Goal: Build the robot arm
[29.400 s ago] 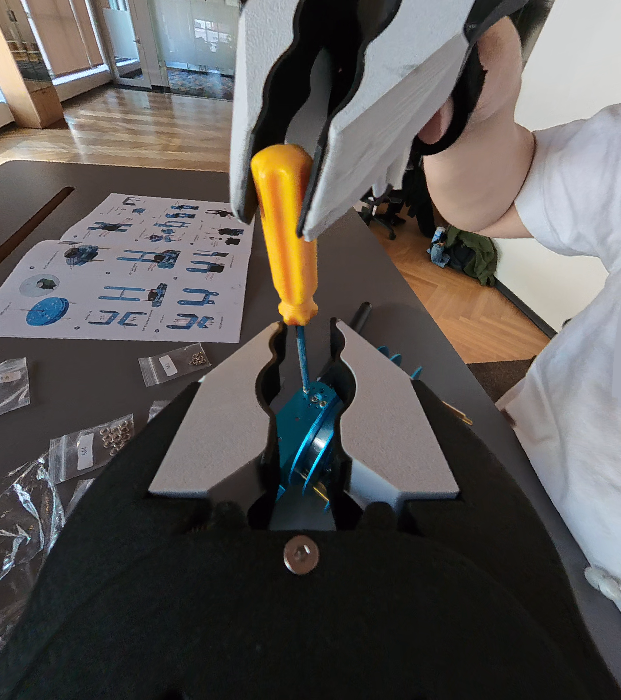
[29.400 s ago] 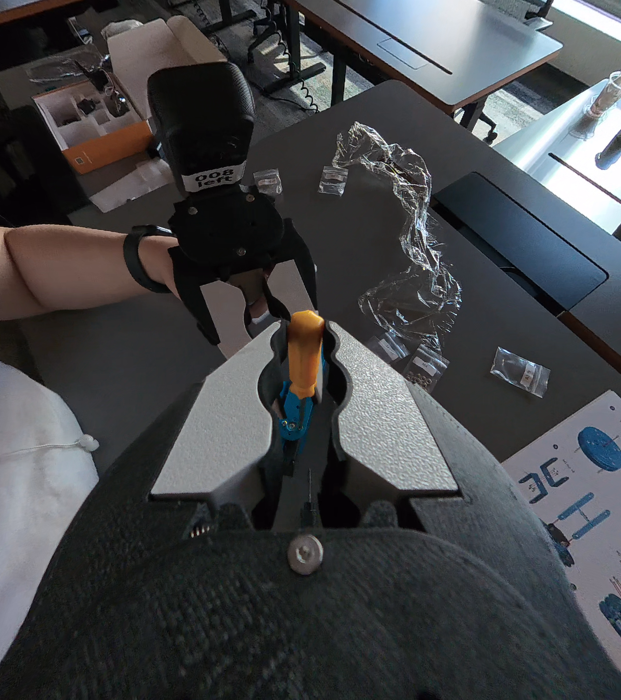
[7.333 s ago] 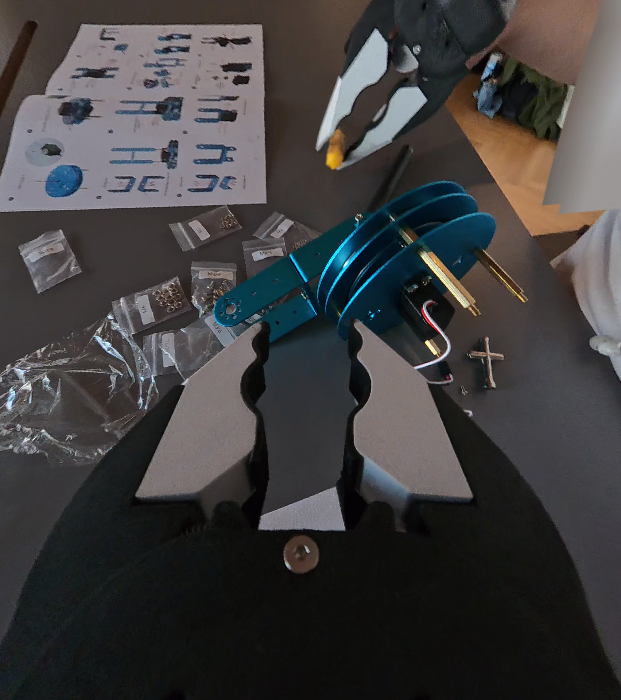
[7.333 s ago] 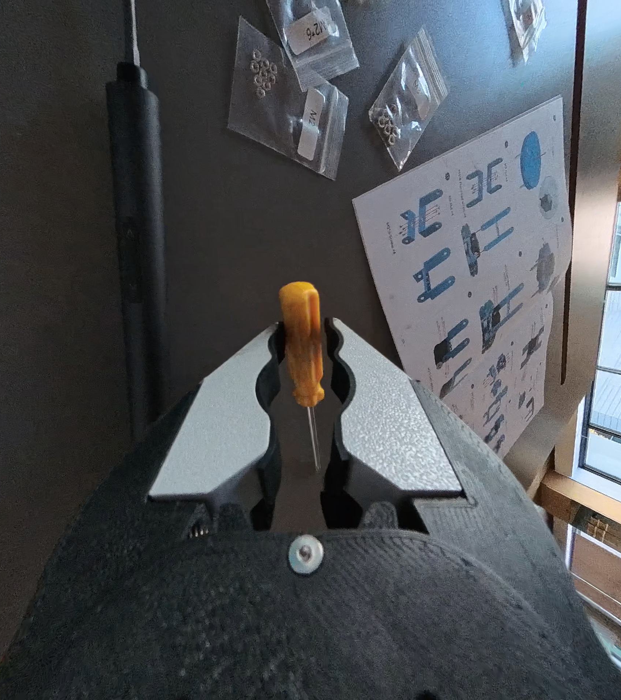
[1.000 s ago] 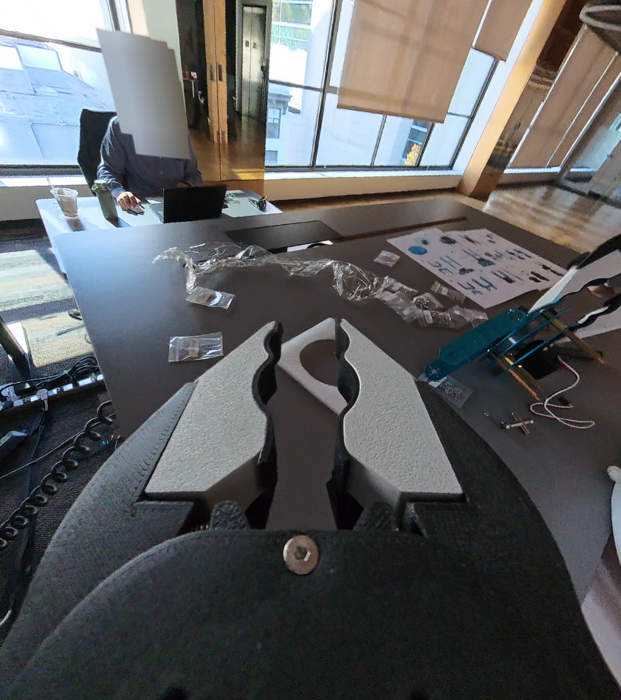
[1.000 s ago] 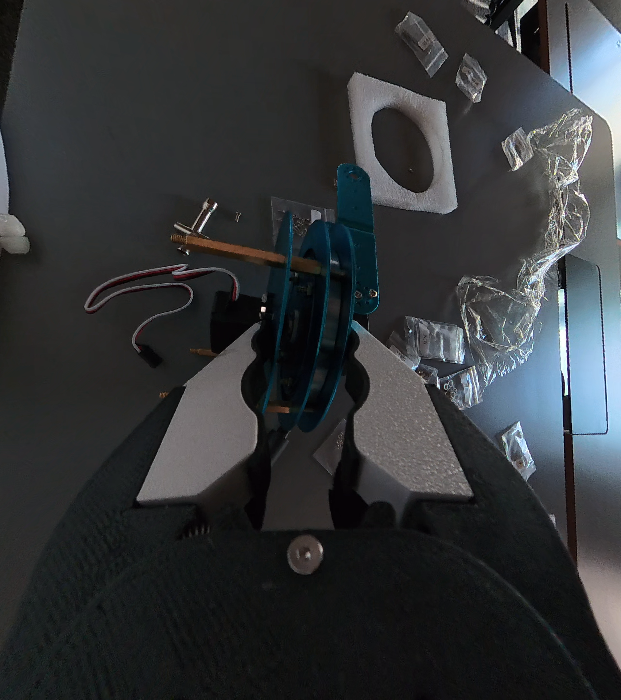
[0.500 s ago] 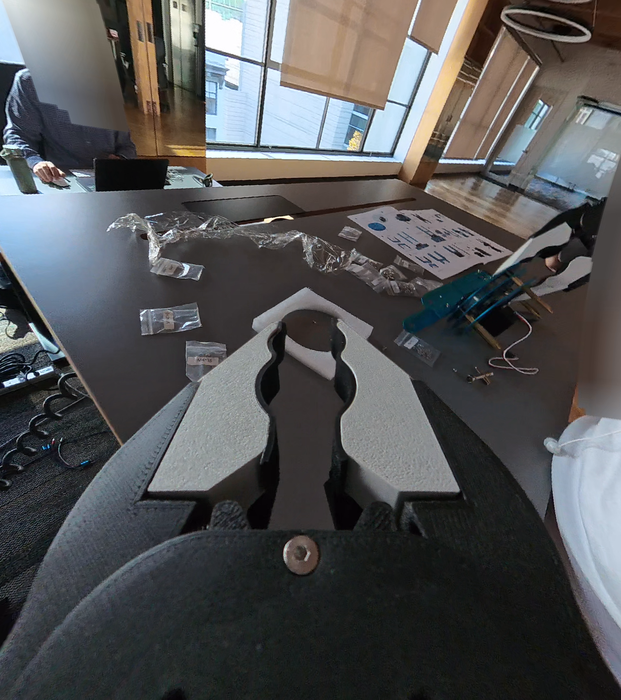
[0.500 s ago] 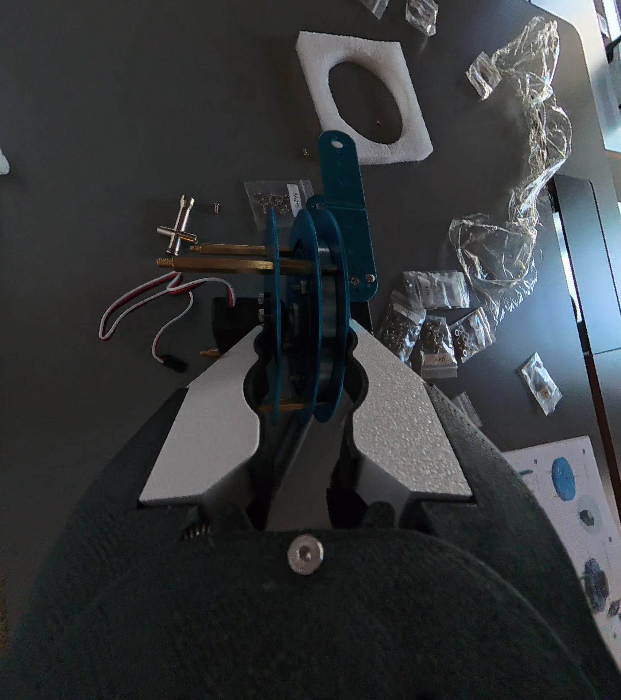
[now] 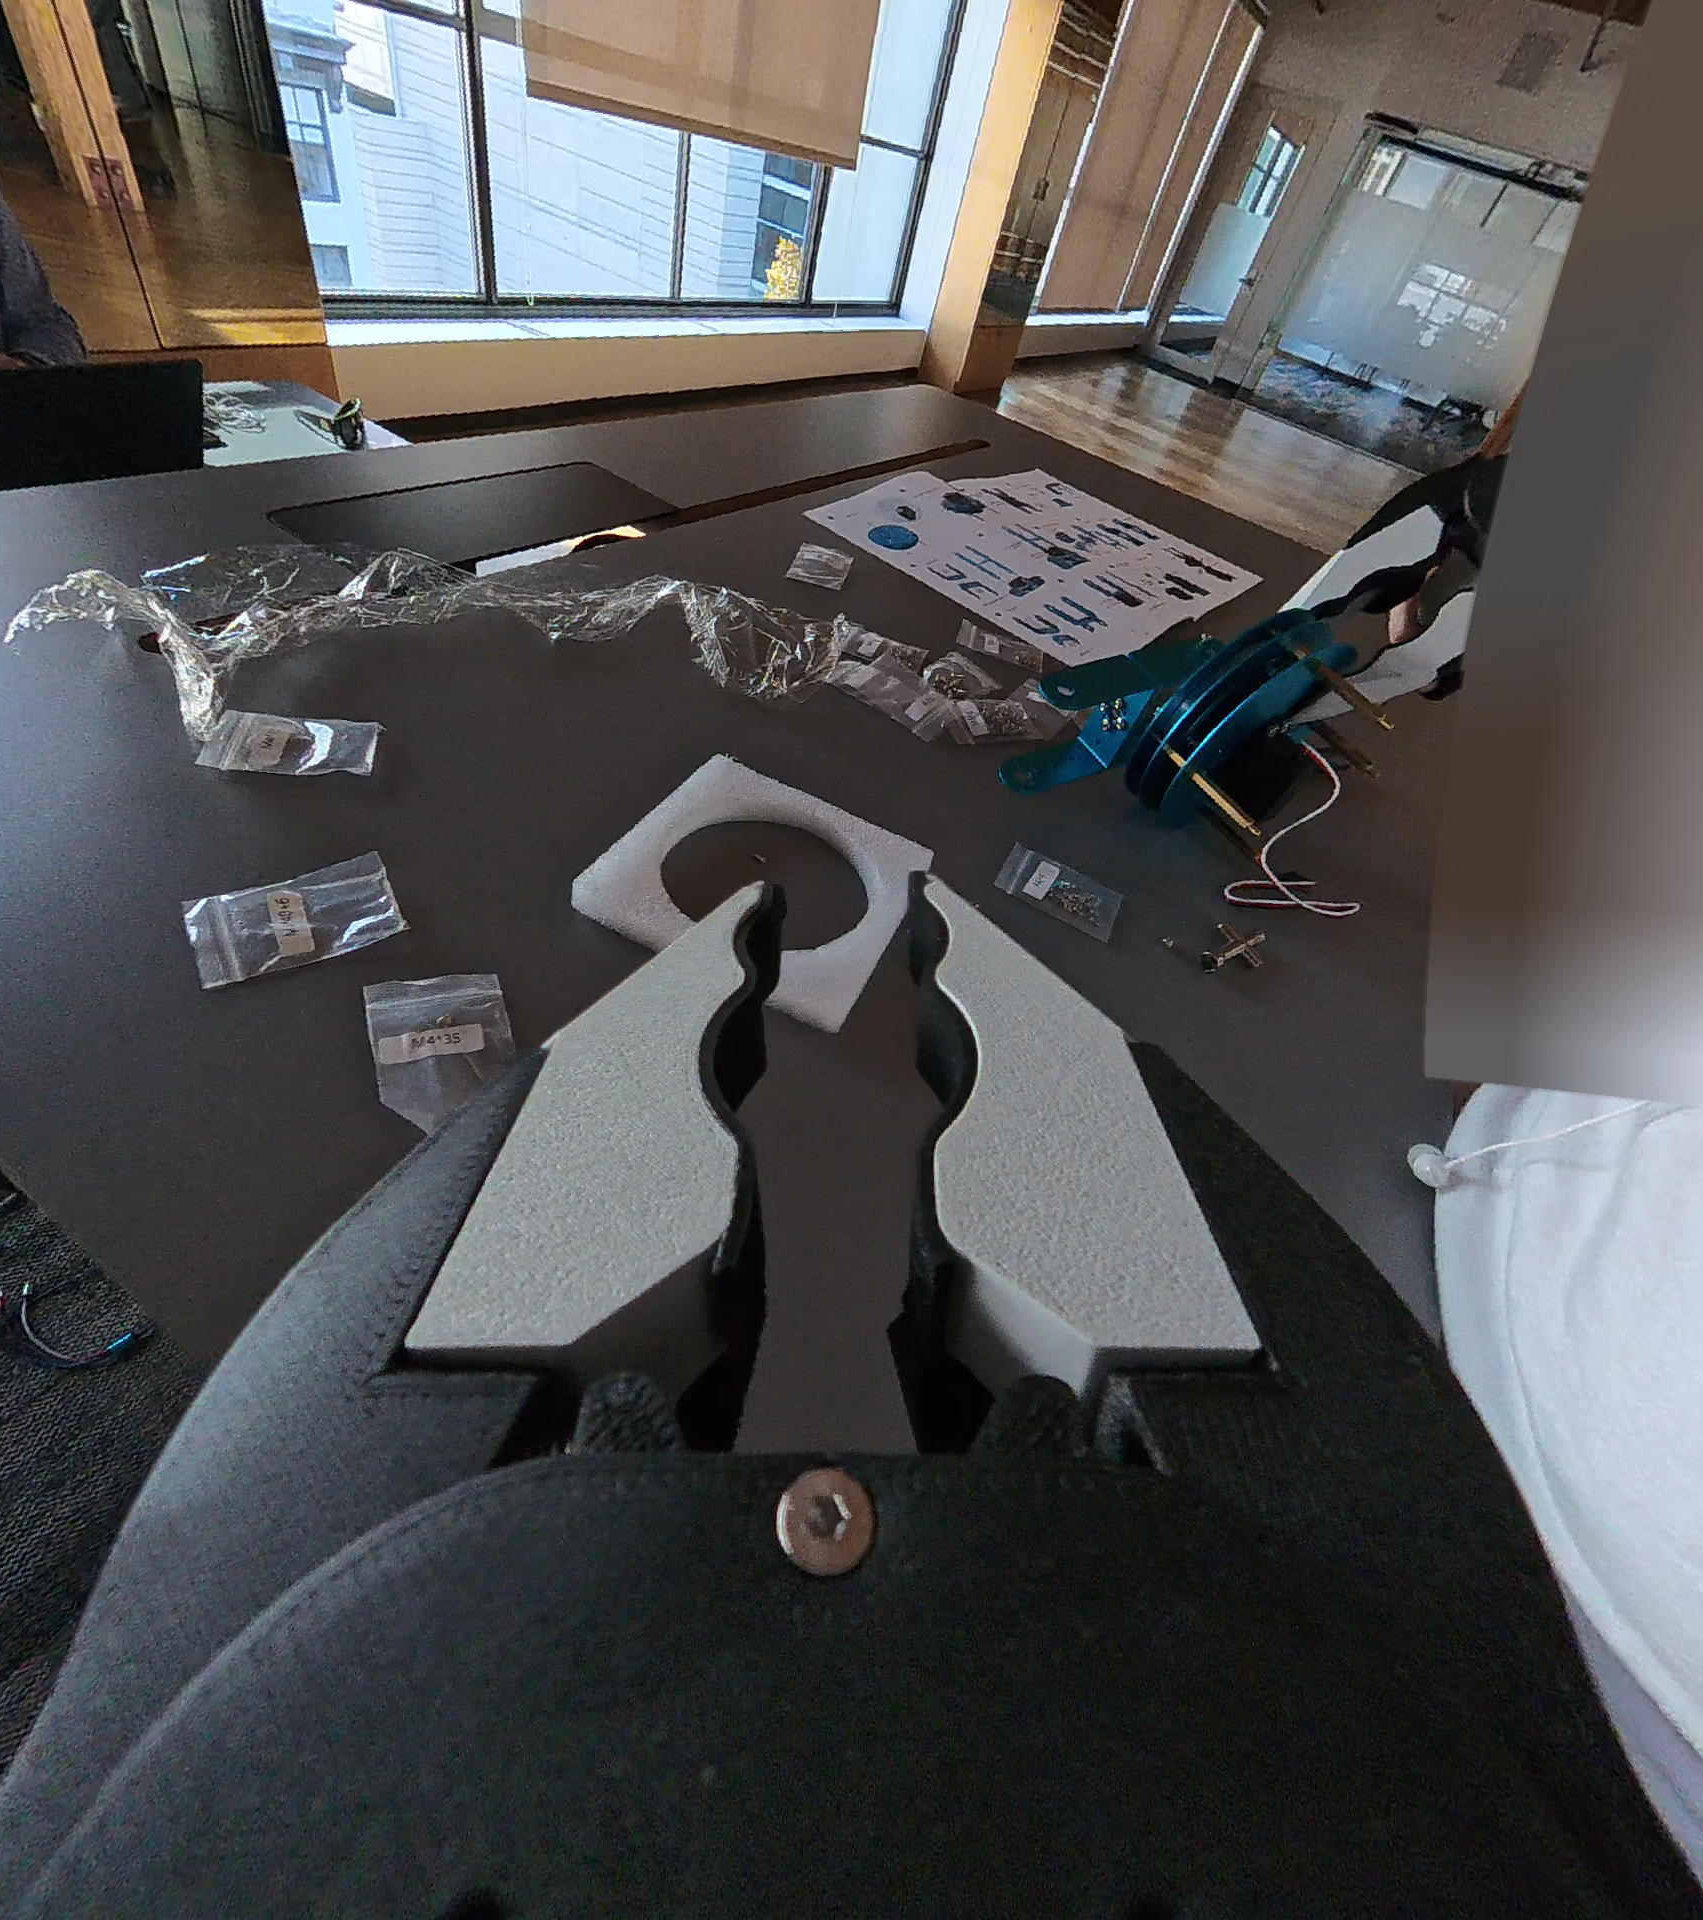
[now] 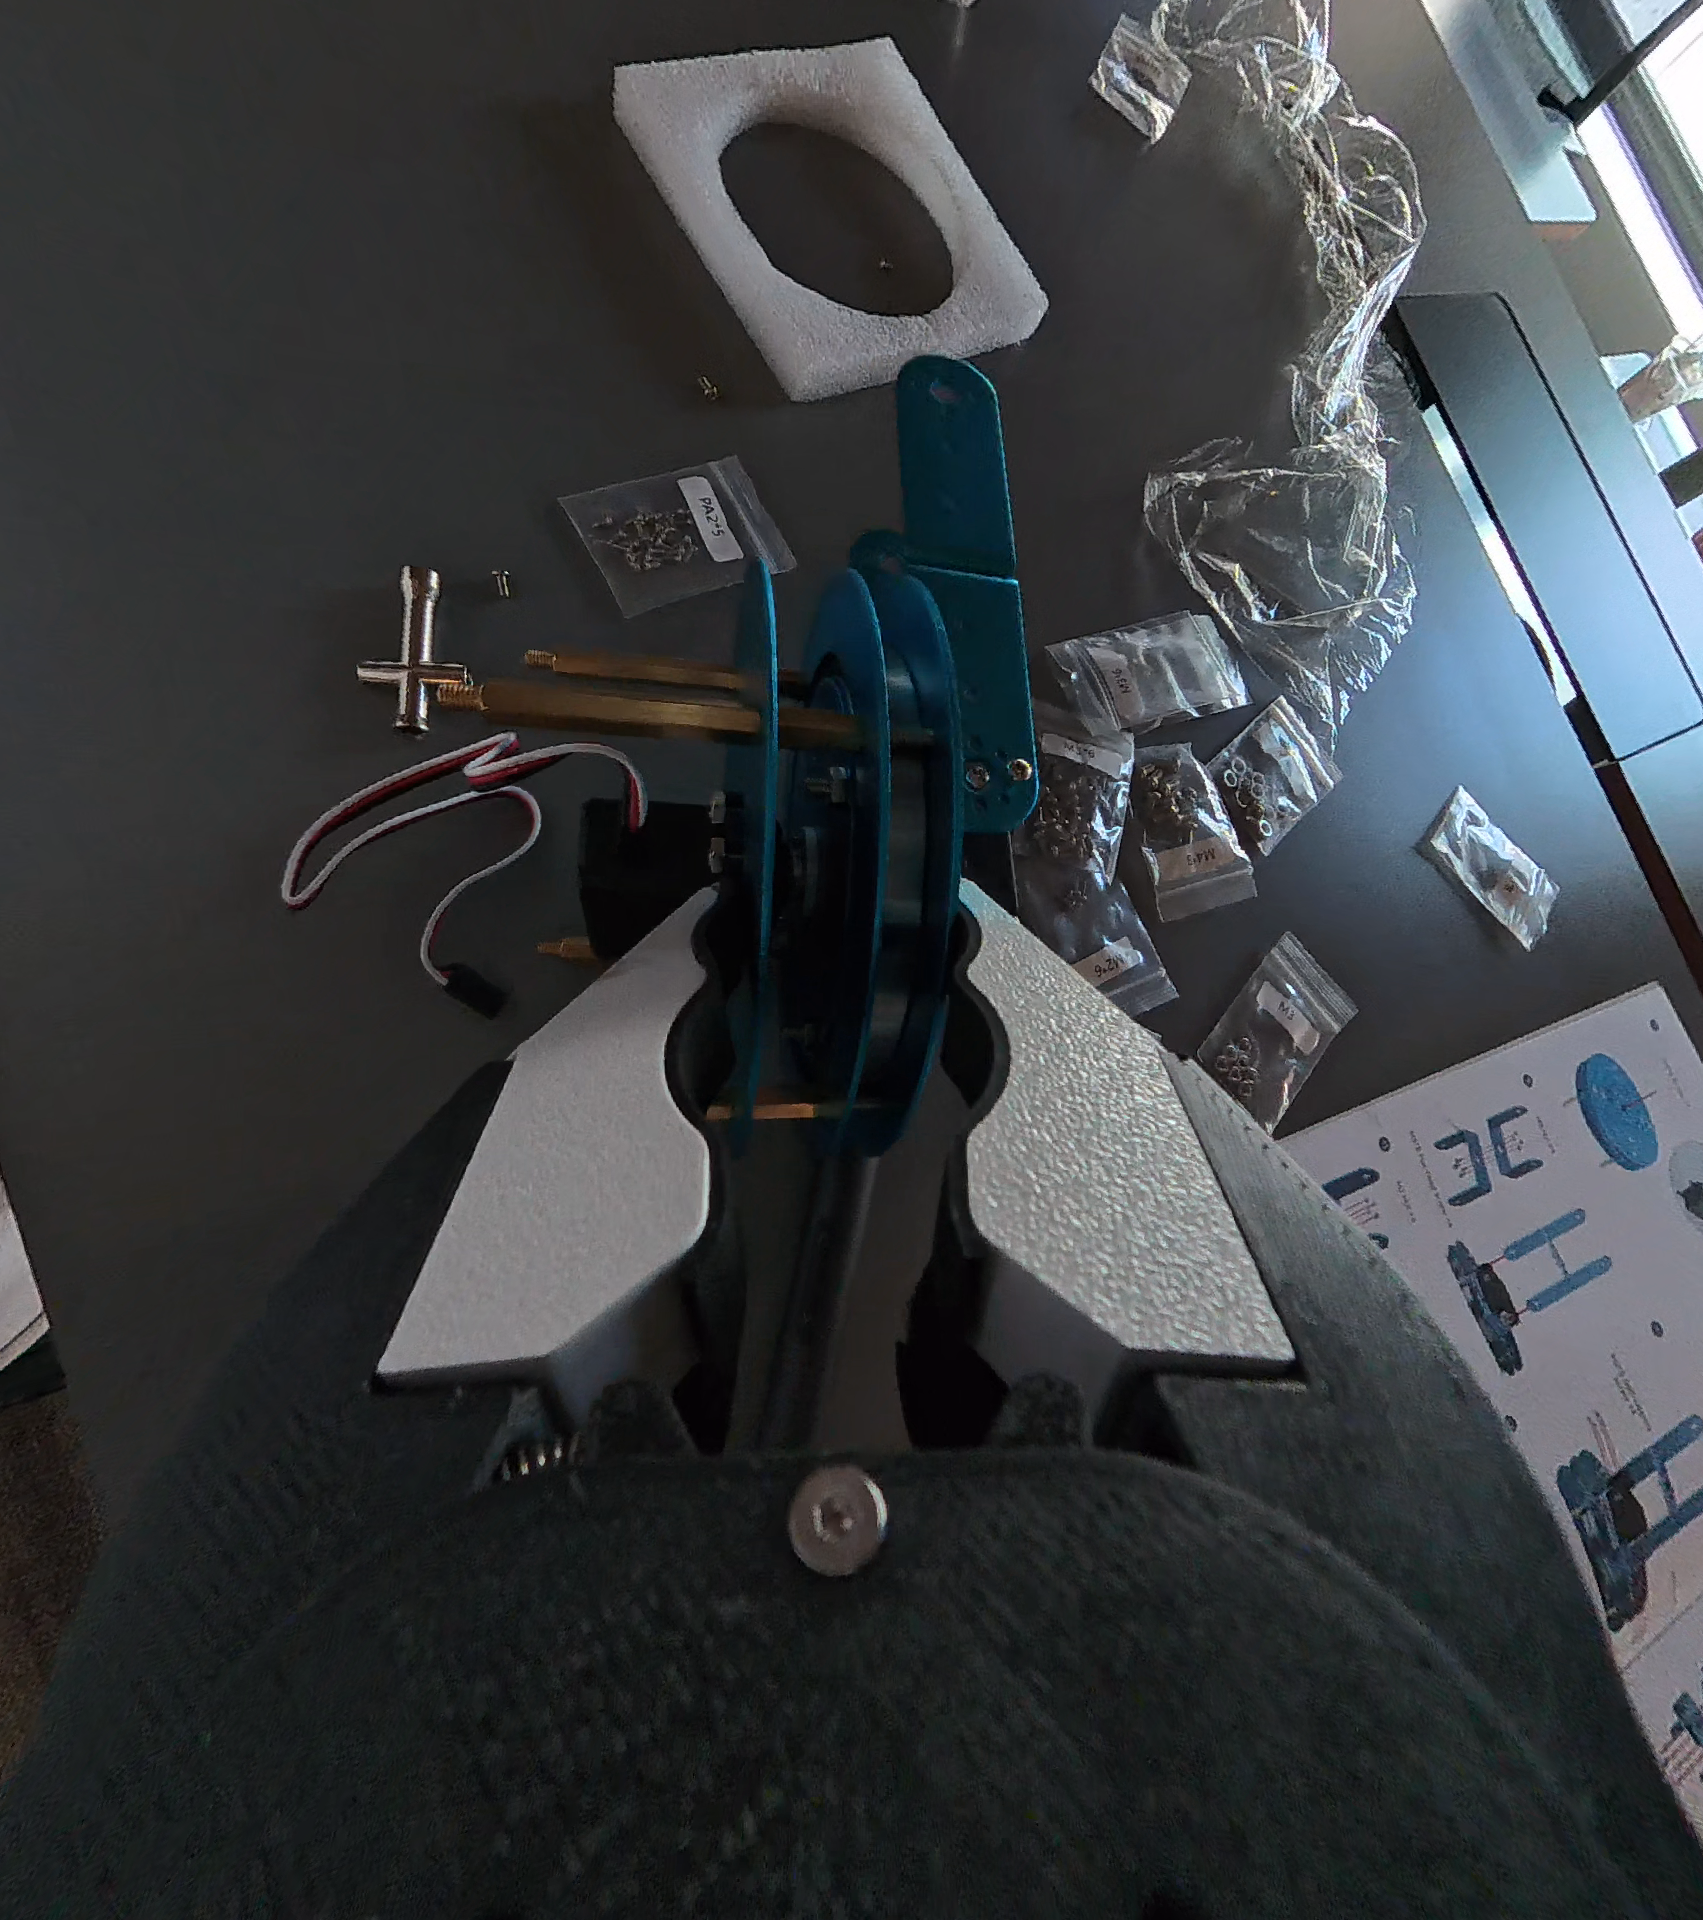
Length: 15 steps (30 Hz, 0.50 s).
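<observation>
My right gripper (image 10: 836, 914) is shut on a blue disc assembly (image 10: 857, 831). The assembly is a stack of blue metal discs on brass standoffs (image 10: 618, 717), with a blue bracket arm (image 10: 961, 499) and a black servo (image 10: 639, 873) with a red-white wire (image 10: 431, 821). In the left wrist view the assembly (image 9: 1231, 727) leans on the dark table (image 9: 514, 727) at the right, with the right gripper (image 9: 1387, 613) behind it. My left gripper (image 9: 842, 904) is empty. Its jaws stand a little apart, just above a white foam square with a round hole (image 9: 753, 821).
Small bags of screws (image 9: 291, 920) (image 10: 1179, 821), a cross wrench (image 9: 1236, 948) (image 10: 407, 665), crumpled clear wrap (image 9: 411, 603) (image 10: 1294, 416) and an instruction sheet (image 9: 1034, 551) (image 10: 1605, 1299) lie on the table. The foam (image 10: 826, 208) lies beyond the assembly. A white-shirted person (image 9: 1636, 1351) is close on the right; the table edge runs at the left. One gripper's finger ends stand about 35 centimetres off the other's. To reach the cross wrench (image 10: 407, 665) in a straight line is about 12 centimetres for my right fingers, about 30 centimetres for my left.
My left gripper has swung right and come in over the foam square. My right gripper has kept its hold on the blue assembly and turned, so the instruction sheet now shows.
</observation>
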{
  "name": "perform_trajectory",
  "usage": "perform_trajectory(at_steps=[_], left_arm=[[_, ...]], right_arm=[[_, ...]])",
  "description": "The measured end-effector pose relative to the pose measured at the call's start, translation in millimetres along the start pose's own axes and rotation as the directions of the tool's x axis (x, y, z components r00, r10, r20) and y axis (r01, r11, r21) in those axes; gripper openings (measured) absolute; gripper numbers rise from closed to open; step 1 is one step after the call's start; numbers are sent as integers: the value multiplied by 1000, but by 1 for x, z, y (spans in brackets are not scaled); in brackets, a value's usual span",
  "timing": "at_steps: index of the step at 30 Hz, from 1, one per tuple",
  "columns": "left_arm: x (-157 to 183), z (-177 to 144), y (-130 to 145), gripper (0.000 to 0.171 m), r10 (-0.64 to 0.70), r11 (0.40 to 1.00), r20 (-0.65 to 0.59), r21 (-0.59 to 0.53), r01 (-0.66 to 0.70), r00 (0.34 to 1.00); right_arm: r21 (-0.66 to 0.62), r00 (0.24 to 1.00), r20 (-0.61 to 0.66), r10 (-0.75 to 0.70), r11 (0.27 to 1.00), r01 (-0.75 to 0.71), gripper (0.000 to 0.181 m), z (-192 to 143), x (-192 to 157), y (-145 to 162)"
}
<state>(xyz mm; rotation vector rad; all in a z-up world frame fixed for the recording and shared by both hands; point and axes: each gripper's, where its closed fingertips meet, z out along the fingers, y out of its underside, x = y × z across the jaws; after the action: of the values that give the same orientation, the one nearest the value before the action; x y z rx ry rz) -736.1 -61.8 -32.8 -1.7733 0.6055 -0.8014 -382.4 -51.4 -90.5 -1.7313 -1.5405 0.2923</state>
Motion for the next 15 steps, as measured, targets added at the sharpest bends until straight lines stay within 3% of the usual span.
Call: perform_trajectory(at_steps=[4,7,11,15], left_arm=[[38,22,9,21,3,999,-162,-47,-11,987],[91,63,32,21,41,984,-330,-149,-95,943],[146,121,65,11,112,946,-457,-222,-235,882],[157,161,106,17,151,872,-486,-345,-348,861]], right_arm=[[-11,1000,-1,-10,1000,10,37,2,0,-3],[-19,1000,0,-20,1000,20,38,3,0,-4],[-6,999,0,-41,999,41,39,6,1,-8],[-1,997,-6,-79,997,79,41,10,4,-10]])
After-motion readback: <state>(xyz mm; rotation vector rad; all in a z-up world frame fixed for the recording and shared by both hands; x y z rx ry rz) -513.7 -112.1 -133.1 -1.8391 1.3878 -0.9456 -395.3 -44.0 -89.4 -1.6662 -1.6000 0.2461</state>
